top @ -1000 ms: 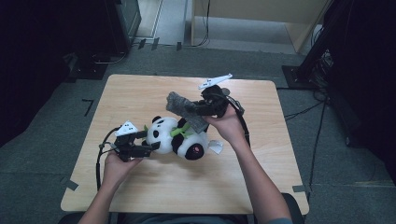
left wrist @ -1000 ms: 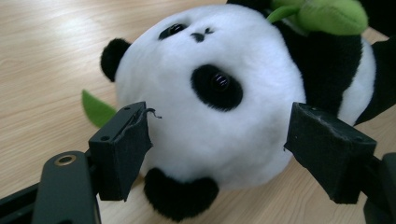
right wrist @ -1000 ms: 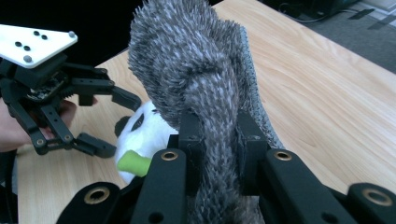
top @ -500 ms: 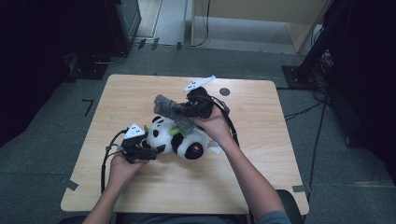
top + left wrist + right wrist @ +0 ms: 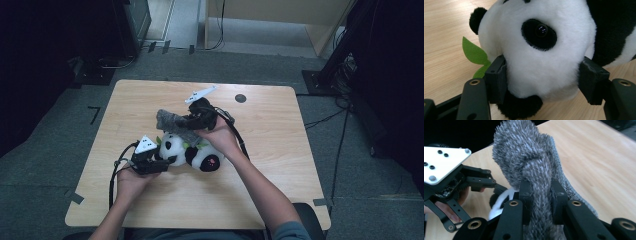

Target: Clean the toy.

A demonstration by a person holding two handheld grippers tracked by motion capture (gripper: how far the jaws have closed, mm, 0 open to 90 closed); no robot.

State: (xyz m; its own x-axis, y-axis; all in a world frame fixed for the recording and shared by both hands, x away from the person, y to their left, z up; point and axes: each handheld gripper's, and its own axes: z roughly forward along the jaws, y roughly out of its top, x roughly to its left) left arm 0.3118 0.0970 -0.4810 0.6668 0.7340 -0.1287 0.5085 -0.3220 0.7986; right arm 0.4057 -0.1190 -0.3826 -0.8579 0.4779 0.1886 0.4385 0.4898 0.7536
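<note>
A black-and-white panda plush [image 5: 192, 152] with green felt leaves [image 5: 474, 53] lies on the wooden table [image 5: 280, 165]. My left gripper [image 5: 161, 163] comes at its head from the left. Its jaws have just been closing, and its pads [image 5: 496, 80] now press into the white fur of the panda's head [image 5: 536, 50] on both sides. My right gripper [image 5: 189, 121] hovers just above the panda, shut on a grey fuzzy cloth [image 5: 172, 122]. In the right gripper view the cloth [image 5: 531, 162] rises in a bunch between the pads [image 5: 525, 195], with the left gripper [image 5: 477, 182] beyond it.
A small black round mark [image 5: 240, 98] sits near the table's far edge. Cables trail from both grippers across the table. Dark equipment [image 5: 132, 22] and a wooden cabinet [image 5: 280, 17] stand on the floor beyond the table.
The right gripper has carried the grey cloth leftward and down, closer over the panda. The left gripper has closed in on the panda's head.
</note>
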